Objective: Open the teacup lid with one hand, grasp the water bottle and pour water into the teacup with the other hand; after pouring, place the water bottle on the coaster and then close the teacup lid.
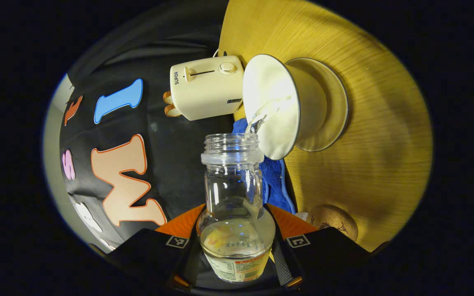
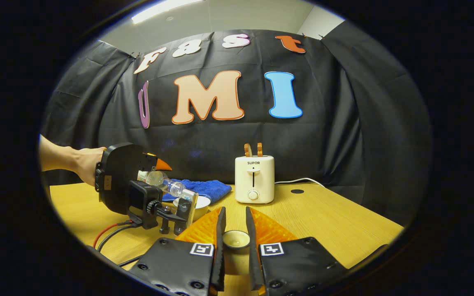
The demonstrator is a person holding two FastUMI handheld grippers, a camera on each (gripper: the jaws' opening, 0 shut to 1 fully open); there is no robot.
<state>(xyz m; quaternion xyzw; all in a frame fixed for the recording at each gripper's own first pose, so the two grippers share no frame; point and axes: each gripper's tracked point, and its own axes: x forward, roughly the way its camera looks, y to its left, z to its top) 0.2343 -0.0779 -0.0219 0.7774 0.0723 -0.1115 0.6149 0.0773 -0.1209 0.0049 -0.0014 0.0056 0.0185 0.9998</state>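
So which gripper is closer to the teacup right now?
Left. The left gripper tips the water bottle at the teacup's rim; the right gripper holds the lid farther off.

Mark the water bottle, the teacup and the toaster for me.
water bottle [image 1: 233, 164], left gripper view, on its clear neck.
teacup [image 1: 272, 105], left gripper view, on its white inner wall.
toaster [image 2: 254, 179], right gripper view, on its front face.

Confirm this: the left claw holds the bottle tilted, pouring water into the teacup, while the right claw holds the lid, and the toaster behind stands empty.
One thing is wrong: the toaster is not empty. The right gripper view shows two slices of toast sticking up from its slot. The rest holds: the left claw grips the tilted bottle, pouring into the teacup, and the right claw holds the lid.
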